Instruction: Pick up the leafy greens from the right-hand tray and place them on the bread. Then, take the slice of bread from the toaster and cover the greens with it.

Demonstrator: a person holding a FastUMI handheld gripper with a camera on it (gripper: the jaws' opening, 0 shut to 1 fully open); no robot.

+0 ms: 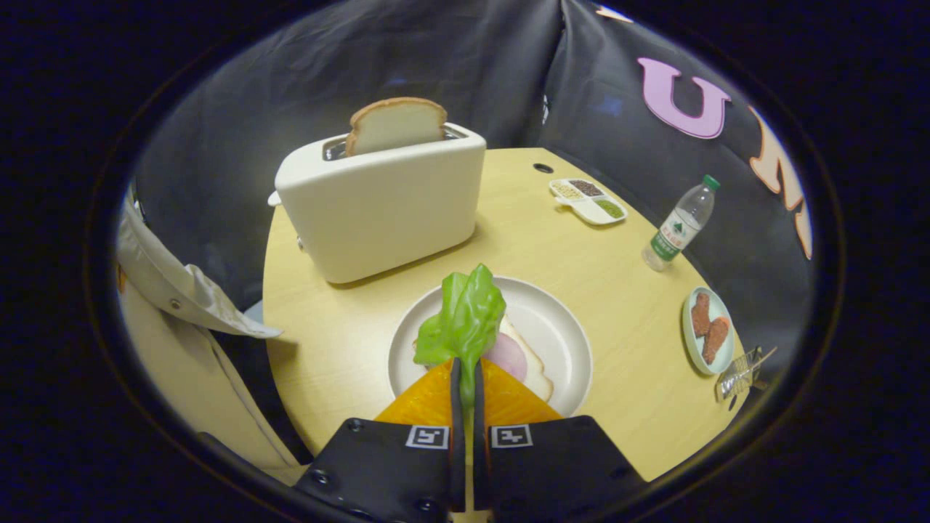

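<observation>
Leafy greens | pinched in claw | held level above plate, bread

A bright green leaf of greens was pinched between the fingers of the handheld gripper. The round plate was off-white, and the bread slice on it was pale with a pink round of meat. The boxy toaster was cream, its slice of bread tan-crusted. The table was light yellow wood grain. The clear bottle had a green cap.
</observation>
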